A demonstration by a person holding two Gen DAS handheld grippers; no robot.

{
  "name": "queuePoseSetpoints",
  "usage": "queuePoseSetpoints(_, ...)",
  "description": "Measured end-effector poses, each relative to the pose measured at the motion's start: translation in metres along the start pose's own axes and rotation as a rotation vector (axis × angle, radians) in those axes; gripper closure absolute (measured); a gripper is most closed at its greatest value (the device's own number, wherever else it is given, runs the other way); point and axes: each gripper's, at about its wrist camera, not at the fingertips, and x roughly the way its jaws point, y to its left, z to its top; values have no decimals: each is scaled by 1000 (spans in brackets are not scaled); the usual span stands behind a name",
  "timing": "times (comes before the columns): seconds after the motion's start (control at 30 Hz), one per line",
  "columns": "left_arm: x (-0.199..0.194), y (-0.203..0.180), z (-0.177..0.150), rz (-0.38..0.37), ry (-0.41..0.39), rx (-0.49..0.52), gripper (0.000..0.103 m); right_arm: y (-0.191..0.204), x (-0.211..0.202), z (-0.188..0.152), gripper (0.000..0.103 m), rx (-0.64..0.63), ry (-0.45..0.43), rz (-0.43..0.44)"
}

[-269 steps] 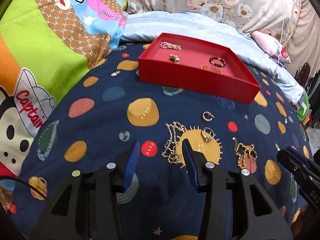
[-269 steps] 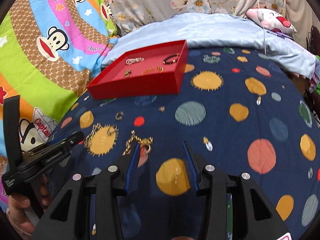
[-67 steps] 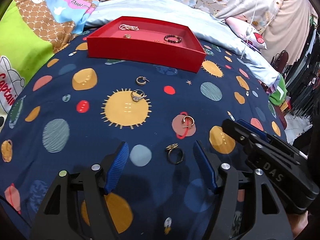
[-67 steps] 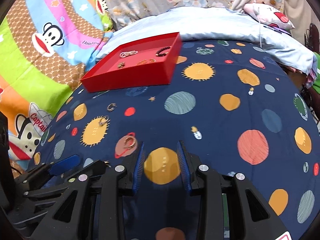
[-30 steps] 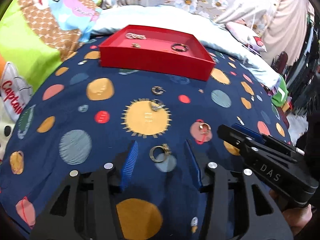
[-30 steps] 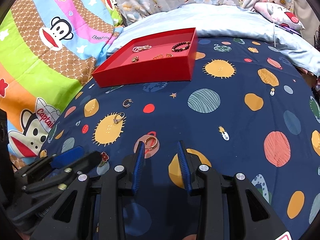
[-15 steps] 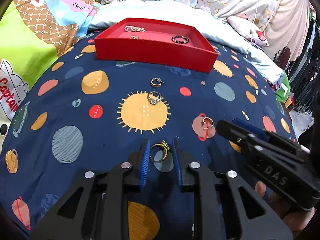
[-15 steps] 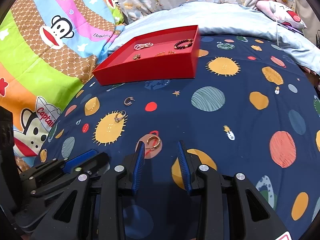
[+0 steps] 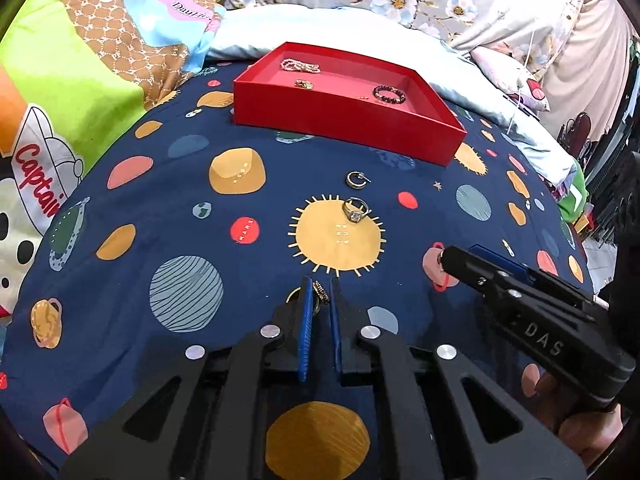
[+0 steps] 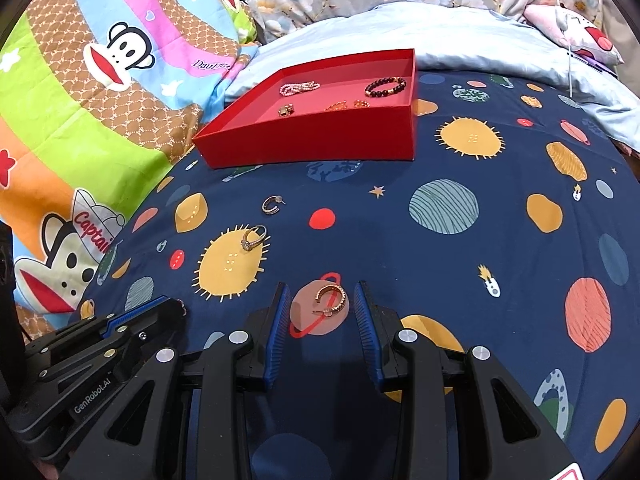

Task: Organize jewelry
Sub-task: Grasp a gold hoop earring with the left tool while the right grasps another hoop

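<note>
My left gripper (image 9: 319, 289) is shut on a gold ring (image 9: 320, 293) just above the planet-print blanket. My right gripper (image 10: 320, 300) is open, its fingers either side of a rose-gold hoop earring (image 10: 331, 299) lying on a pink planet. A silver stone ring (image 9: 355, 209) (image 10: 254, 238) lies on the yellow sun print. A small hoop earring (image 9: 355, 179) (image 10: 272, 204) lies beyond it. The red tray (image 9: 344, 120) (image 10: 312, 136) at the back holds a pearl bracelet (image 10: 299, 88), a dark bead bracelet (image 10: 385, 86) and small gold pieces.
The left gripper shows at the lower left of the right wrist view (image 10: 132, 320); the right gripper shows at the right of the left wrist view (image 9: 520, 296). A light-blue pillow (image 10: 440, 28) lies behind the tray. A monkey-print quilt (image 10: 80, 80) lies at left.
My left gripper has closed on the gold ring and drawn closer to it. My right gripper has moved forward so that the hoop earring lies between its open fingers.
</note>
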Motion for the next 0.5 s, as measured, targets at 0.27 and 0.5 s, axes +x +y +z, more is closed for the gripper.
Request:
queuePoseSetpoints(0.27, -6, 4, 2, 3, -13, -12, 95, 0, 4, -1, 70, -3, 16, 3)
queuePoseSetpoints(0.5, -6, 5, 4, 2, -11, -16, 95, 3, 11, 0, 70, -18, 18, -7)
